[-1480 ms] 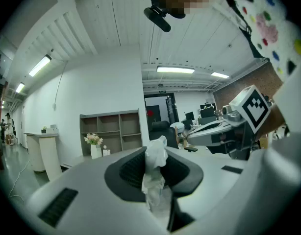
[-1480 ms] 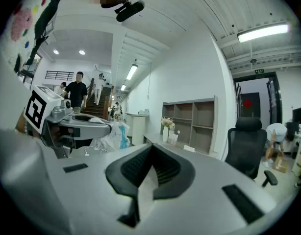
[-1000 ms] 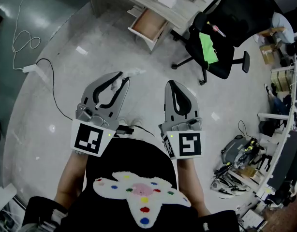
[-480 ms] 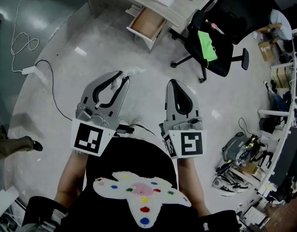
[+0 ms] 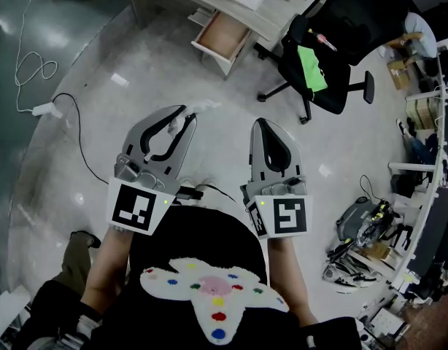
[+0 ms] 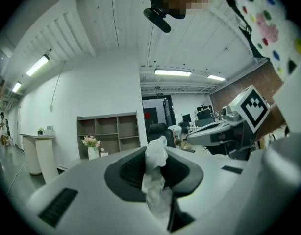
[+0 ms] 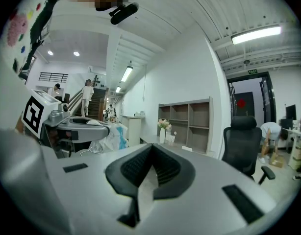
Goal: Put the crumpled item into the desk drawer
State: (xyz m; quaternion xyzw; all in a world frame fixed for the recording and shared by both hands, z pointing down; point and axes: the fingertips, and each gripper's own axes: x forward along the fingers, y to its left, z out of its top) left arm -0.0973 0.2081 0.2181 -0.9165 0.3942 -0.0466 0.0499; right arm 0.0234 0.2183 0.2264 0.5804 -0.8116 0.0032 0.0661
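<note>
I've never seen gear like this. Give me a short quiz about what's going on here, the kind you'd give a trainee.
1. True or false: the right gripper holds the crumpled item.
2. The desk drawer is: A) pulled open, B) pushed shut, C) lying upside down on the floor.
3. Fill in: the office chair near that drawer is ___ in colour.

Key:
1. False. The left gripper clamps it, and the right gripper's jaws are together with nothing between them.
2. A.
3. Black.
</note>
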